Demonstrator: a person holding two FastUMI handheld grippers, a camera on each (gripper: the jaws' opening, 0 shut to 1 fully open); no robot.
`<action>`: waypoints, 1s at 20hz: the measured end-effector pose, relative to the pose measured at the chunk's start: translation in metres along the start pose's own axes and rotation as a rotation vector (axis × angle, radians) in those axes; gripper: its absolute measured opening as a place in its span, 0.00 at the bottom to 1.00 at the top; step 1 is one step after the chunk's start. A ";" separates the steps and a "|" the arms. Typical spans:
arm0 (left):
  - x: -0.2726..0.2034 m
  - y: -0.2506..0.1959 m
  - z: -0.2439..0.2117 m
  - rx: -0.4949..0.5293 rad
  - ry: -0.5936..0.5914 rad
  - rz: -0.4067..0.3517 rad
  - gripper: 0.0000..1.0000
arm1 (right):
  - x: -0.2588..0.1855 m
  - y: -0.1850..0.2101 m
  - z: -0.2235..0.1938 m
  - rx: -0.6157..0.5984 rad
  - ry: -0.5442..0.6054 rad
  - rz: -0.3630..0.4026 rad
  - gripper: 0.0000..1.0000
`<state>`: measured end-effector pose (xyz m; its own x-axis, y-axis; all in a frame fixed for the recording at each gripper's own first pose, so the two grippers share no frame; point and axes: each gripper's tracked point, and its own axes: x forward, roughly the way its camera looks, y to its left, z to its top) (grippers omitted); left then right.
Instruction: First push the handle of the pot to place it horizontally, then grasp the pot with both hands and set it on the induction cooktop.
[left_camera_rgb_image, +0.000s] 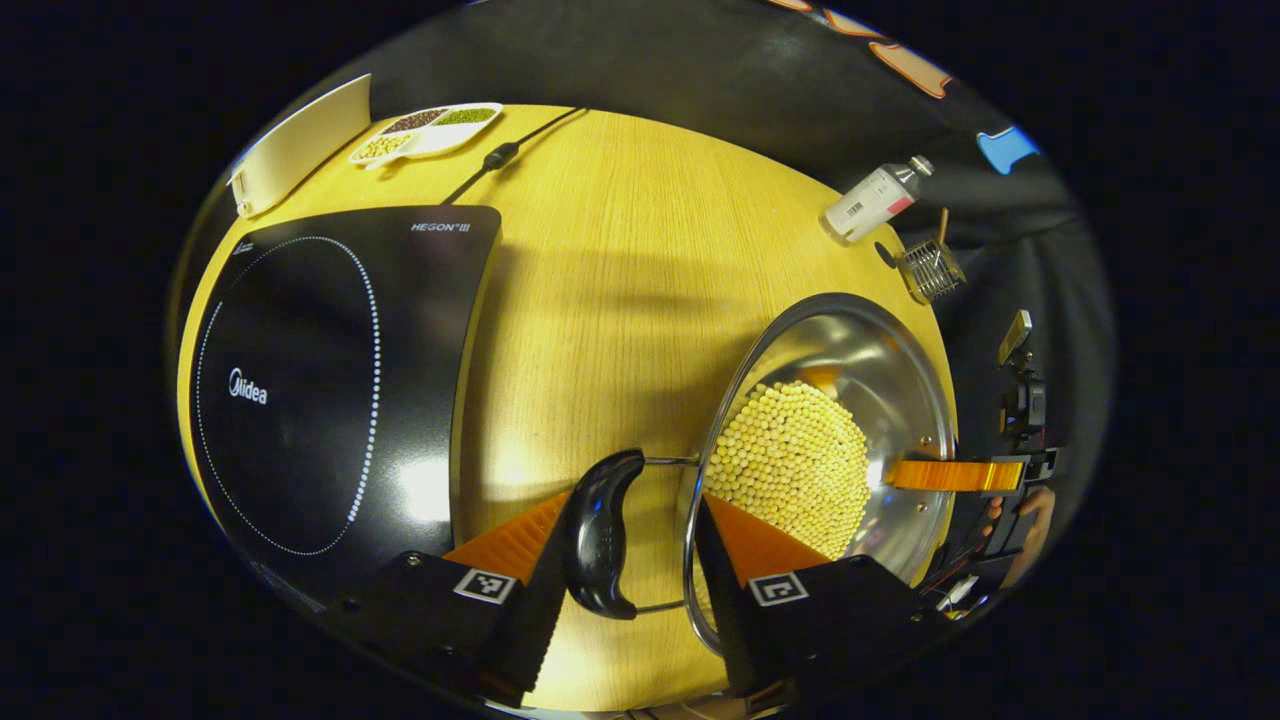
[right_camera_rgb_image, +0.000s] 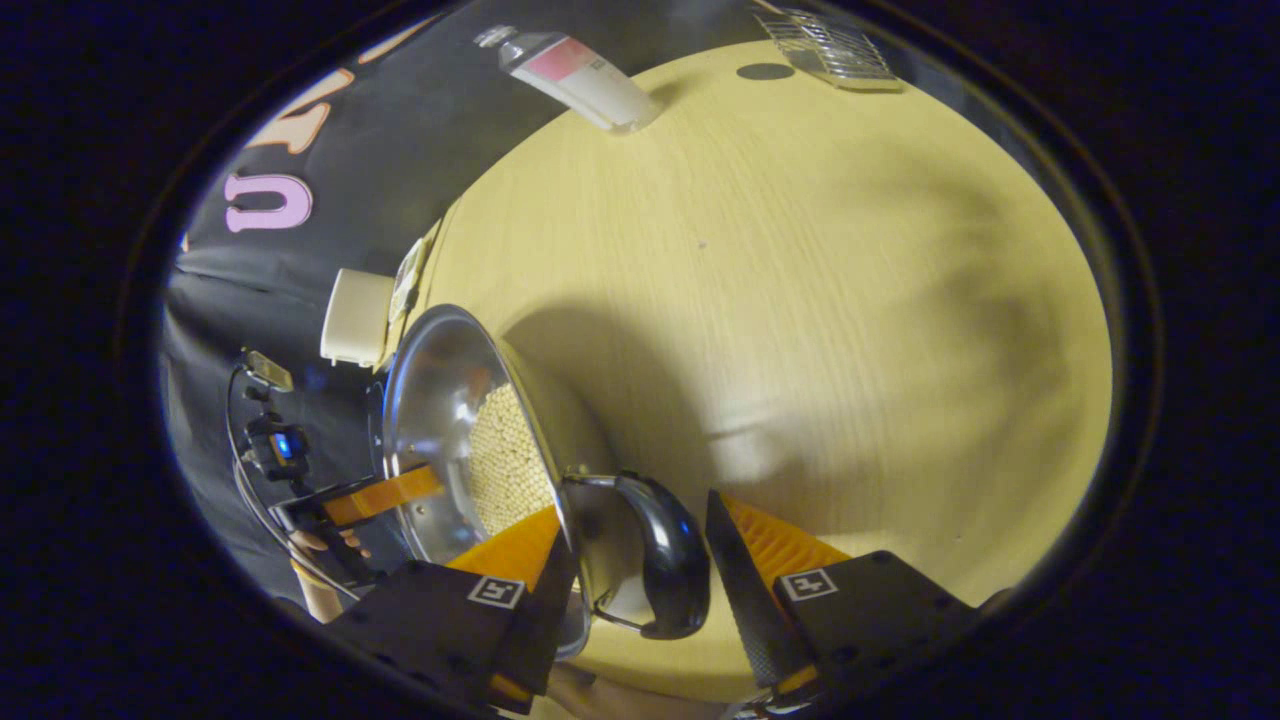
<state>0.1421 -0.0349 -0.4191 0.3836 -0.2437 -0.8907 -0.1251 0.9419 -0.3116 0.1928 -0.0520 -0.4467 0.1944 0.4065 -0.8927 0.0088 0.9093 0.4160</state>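
On the pale wooden table (left_camera_rgb_image: 620, 260), the black glass induction cooktop (left_camera_rgb_image: 330, 380) sits bare; the bean-filled steel pot (left_camera_rgb_image: 880, 380) rests well apart, each side handle between a gripper's (left_camera_rgb_image: 625, 545) open fingers, apparently unlifted.

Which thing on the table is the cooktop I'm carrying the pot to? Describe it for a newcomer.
Start at the wooden table. Left of the steel pot of yellow beans lies the cooktop: a flat, glossy black slab with a dotted white ring, the only dark, flat thing there.
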 end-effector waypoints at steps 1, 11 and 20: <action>0.000 0.003 -0.002 -0.008 0.021 0.004 0.70 | 0.003 -0.002 0.000 0.004 0.009 -0.008 0.64; -0.006 -0.001 -0.006 -0.039 0.035 0.027 0.60 | 0.001 -0.001 -0.002 -0.071 -0.015 -0.028 0.50; -0.063 -0.010 -0.037 -0.075 0.031 -0.001 0.57 | 0.002 0.005 0.009 -0.092 -0.002 -0.023 0.51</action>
<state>0.0853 -0.0377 -0.3718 0.3555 -0.2524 -0.8999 -0.1939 0.9220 -0.3352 0.2018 -0.0476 -0.4449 0.1969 0.3856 -0.9014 -0.0767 0.9226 0.3780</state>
